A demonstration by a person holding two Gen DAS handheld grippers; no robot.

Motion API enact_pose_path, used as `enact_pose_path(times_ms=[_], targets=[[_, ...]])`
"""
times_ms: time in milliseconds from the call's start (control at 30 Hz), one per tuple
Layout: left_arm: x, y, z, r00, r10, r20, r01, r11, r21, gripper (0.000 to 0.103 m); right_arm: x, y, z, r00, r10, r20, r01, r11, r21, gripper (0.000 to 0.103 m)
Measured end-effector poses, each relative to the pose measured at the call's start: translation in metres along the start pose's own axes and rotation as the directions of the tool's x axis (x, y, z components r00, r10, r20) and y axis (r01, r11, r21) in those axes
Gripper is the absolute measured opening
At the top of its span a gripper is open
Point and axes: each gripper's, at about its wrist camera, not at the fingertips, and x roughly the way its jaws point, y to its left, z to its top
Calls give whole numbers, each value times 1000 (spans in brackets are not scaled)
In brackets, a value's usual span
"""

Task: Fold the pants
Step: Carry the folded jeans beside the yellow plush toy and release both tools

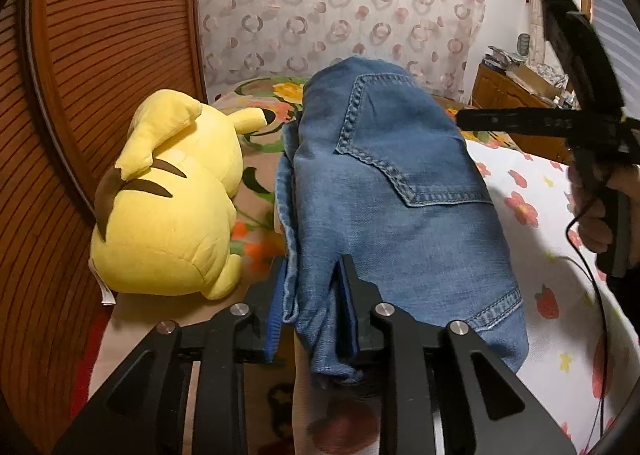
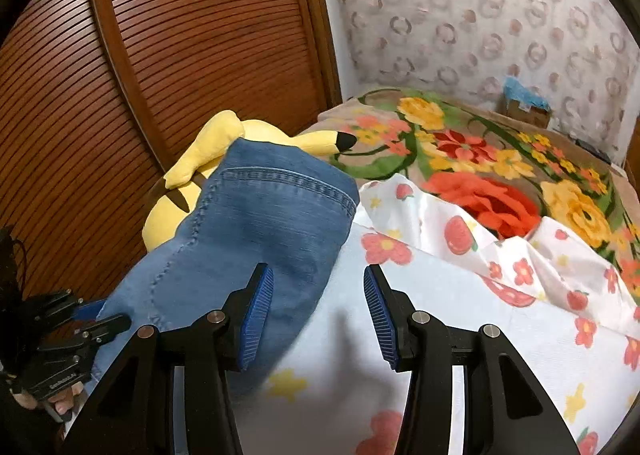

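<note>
The blue jeans lie folded into a thick bundle on the bed, back pocket facing up. My left gripper is at the bundle's near left edge, and its blue pads pinch a bunch of denim layers. In the right wrist view the jeans lie at the left, with the left gripper at their near corner. My right gripper stands open above the bundle's right edge, one finger over denim and the other over the white sheet, holding nothing. From the left wrist view the right gripper hovers over the far right of the jeans, held by a hand.
A yellow plush toy lies just left of the jeans, against a slatted wooden door. A white strawberry-print sheet covers the bed to the right, over a floral blanket. A wooden cabinet stands at the far right.
</note>
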Motion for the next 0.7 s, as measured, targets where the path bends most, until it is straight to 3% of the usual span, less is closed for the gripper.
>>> enact_pose_path(times_ms=[200, 333, 500, 633, 700], targets=[[-22, -8, 2, 999, 43, 31, -43, 999, 11, 34, -50, 5, -21, 999, -2, 49, 2, 1000, -17, 49], [-47, -16, 2, 997, 23, 71, -23, 1000, 7, 50, -102, 12, -48, 995, -16, 98, 19, 999, -28, 49], [-80, -39, 2, 992, 9, 123, -13, 999, 36, 52, -160, 19, -79, 988, -37, 149, 41, 999, -22, 49], [-105, -63, 1, 986, -21, 163, 11, 998, 58, 74, -192, 23, -105, 983, -45, 176, 49, 999, -18, 49], [-113, -72, 0, 983, -35, 180, 23, 997, 70, 78, -207, 24, -118, 980, -54, 190, 57, 998, -9, 49]])
